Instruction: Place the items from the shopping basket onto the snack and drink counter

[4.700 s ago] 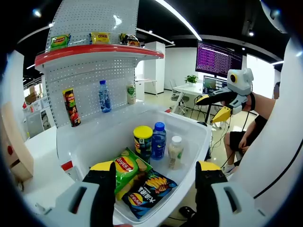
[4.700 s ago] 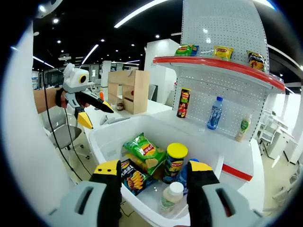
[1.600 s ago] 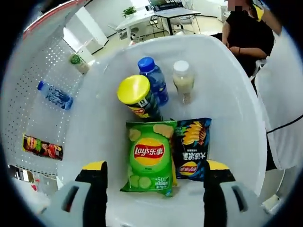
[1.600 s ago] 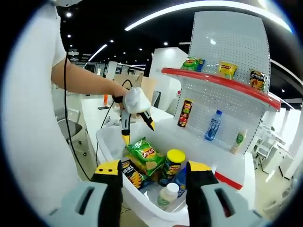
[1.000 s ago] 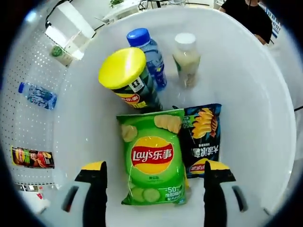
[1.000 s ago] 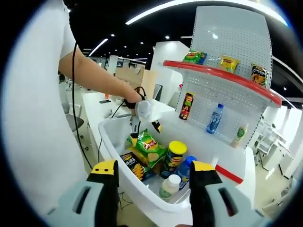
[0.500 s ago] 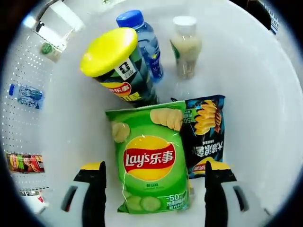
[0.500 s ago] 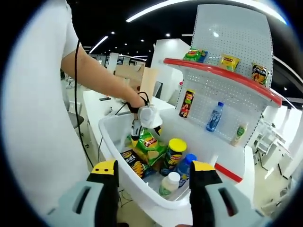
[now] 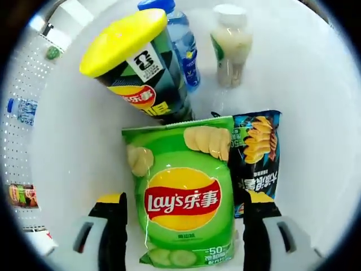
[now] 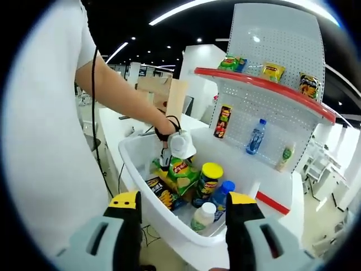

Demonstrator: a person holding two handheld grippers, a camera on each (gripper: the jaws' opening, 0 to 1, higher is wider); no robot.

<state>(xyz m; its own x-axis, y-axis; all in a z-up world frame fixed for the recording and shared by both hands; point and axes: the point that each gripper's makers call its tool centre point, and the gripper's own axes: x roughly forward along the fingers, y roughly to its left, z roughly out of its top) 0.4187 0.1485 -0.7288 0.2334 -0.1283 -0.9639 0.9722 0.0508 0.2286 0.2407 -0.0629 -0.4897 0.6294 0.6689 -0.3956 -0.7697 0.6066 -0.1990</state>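
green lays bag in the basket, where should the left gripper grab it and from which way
Grip the green Lay's bag across its width near the lower end, coming straight down from above. It lies flat, face up, in the white basket, and the left gripper is open with a jaw on each long edge. The sealed edges pinch easily; the dark chip bag is tucked close on one side, so keep that jaw tight to the green one.

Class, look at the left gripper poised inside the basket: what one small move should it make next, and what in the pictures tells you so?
Probably ease the left gripper a little further down and shut it on the green chip bag. Its jaws stand open on either side of that bag, which lies flat on top in the white basket, beside the dark chip bag, so it looks the easiest item to lift out first.
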